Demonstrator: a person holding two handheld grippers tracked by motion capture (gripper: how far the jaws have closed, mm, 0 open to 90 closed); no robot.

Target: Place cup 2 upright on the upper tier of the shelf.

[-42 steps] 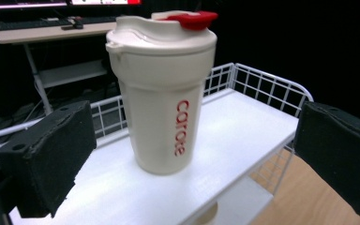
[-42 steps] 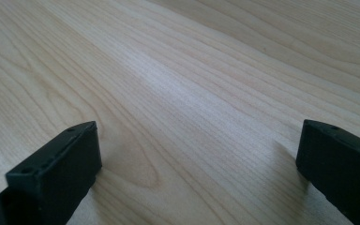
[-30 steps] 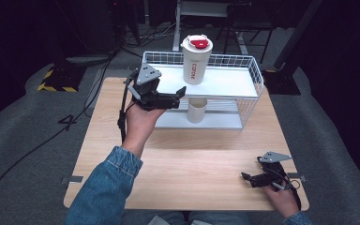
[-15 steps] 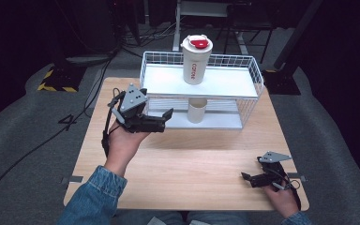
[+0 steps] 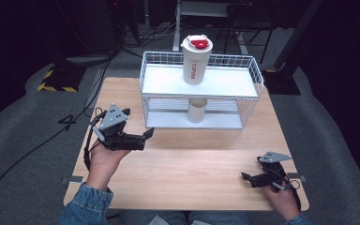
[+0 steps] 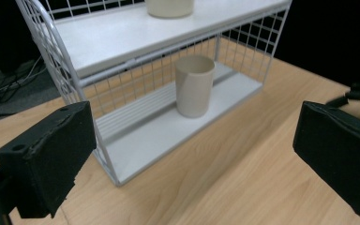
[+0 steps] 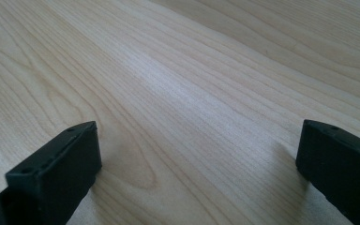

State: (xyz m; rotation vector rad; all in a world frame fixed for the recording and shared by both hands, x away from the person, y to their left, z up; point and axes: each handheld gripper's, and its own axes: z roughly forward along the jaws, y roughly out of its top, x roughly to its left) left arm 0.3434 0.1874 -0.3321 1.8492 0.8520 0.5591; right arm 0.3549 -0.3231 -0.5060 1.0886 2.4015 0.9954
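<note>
**Wood tabletop wide open up front, L gripper pulled back from the rack**

Bare wood table (image 5: 192,159) runs across the whole near half, w/ nothing lying between your two hands. Far half holds the white wire rack (image 5: 258,75), set near the back edge, w/ strips of free tabletop on both its sides. On its top shelf stands the tall cup w/ red lid (image 5: 196,58), upright. Below it, on the bottom shelf, stands the small beige cup (image 5: 197,110), upright, open end up, apart from the wires around it.

Your left gripper (image 5: 143,138) hangs over the table's left part, just off the rack's near-left corner, not touching it; jaws spread wide, holding nothing. In the left gripper view the beige cup sits between the two pads, farther off inside the rack, w/ the rack's corner post close to the left pad.

Your right gripper (image 5: 248,178) sits low at the near-right edge, jaws apart, empty, plain wood ahead of it.

Vs 1 s ago: left gripper was up at the rack's left end by the top shelf; it's now back and down toward you. Right gripper, both cups: same spots.
</note>
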